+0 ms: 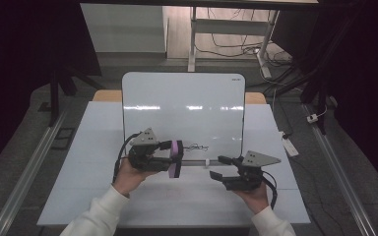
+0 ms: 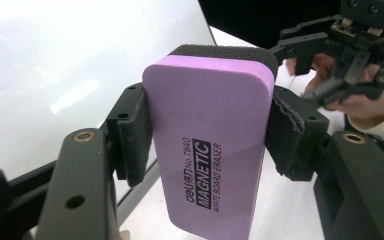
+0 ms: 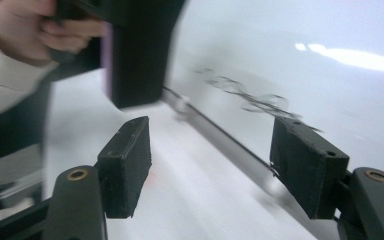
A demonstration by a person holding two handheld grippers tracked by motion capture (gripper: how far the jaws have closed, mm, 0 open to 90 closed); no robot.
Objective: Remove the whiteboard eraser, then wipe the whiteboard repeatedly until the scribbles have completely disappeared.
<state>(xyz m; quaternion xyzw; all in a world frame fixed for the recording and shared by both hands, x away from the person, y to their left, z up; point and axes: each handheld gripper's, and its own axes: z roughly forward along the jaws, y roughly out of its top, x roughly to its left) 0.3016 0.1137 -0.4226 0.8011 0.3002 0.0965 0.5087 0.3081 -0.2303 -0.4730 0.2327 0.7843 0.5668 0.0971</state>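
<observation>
A whiteboard (image 1: 183, 108) stands propped on the white table (image 1: 98, 182), with a black scribble (image 1: 197, 147) near its lower edge. My left gripper (image 1: 172, 157) is shut on a purple magnetic whiteboard eraser (image 1: 177, 149), held just left of the scribble. In the left gripper view the pads (image 2: 132, 132) press on both sides of the eraser (image 2: 207, 145), felt side away. My right gripper (image 1: 216, 166) is open near the board's lower right, nothing between its pads (image 3: 127, 160). The right gripper view has the scribble (image 3: 250, 95) ahead and the eraser (image 3: 135, 55) at upper left.
A grey rail (image 1: 197, 162) runs along the board's bottom edge. A power strip (image 1: 290, 146) lies off the table's right side. Cables and a desk frame (image 1: 226, 29) are on the floor beyond the table. Metal tracks (image 1: 27, 172) flank the table.
</observation>
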